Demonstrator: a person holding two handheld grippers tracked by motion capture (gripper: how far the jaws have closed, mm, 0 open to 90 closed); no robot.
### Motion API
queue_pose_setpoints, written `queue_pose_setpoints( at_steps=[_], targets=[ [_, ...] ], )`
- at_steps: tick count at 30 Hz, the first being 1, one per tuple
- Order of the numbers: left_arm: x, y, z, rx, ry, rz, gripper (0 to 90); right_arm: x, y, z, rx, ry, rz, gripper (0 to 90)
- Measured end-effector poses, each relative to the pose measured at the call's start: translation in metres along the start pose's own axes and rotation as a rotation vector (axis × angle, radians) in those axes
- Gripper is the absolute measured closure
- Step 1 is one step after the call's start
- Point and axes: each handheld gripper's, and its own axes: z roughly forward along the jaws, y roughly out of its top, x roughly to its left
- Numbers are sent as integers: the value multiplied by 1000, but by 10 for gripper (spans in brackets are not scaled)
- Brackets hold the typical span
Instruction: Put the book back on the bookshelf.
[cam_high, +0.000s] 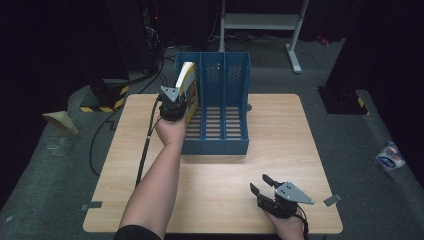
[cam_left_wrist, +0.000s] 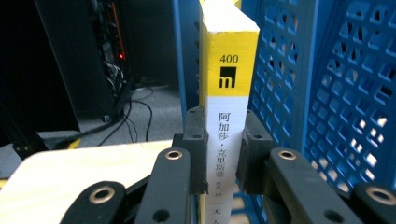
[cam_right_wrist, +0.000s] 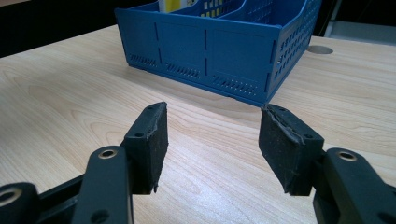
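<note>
A yellow and white book (cam_high: 187, 82) stands upright in the leftmost slot of the blue file rack (cam_high: 235, 85). My left gripper (cam_high: 172, 102) is shut on its spine. In the left gripper view the spine (cam_left_wrist: 229, 93) rises between the two black pads (cam_left_wrist: 195, 140), with the blue rack wall (cam_left_wrist: 336, 93) right of it. My right gripper (cam_high: 263, 183) rests open low over the table near the front right edge. In the right gripper view its pads (cam_right_wrist: 150, 144) stand wide apart with nothing between them, pointing at the rack's front (cam_right_wrist: 210, 51).
The wooden table (cam_high: 215, 195) has open room in front of the rack and at the left. A cable (cam_high: 145, 150) trails from my left gripper across the table. A metal stand (cam_high: 260, 22) stands behind the table on the floor.
</note>
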Motion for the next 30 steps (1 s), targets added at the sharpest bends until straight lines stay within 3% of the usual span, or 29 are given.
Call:
queue_pose_setpoints(
  at_steps=[10,14,22,25,30],
  targets=[
    [-6,-13,9,22,25,9,769,1,0,-1,-3,4,-2,423],
    [-6,-19,9,6,24,14,767,1,0,0,2,6,-5,423],
    [-2,-23,4,19,0,12,752,5,0,2,7,11,-12,423],
    [2,-24,4,41,-36,-2,700,6,0,2,7,11,-15,423],
    [5,-28,4,63,-46,1,656,6,0,2,8,10,-16,423]
  ],
)
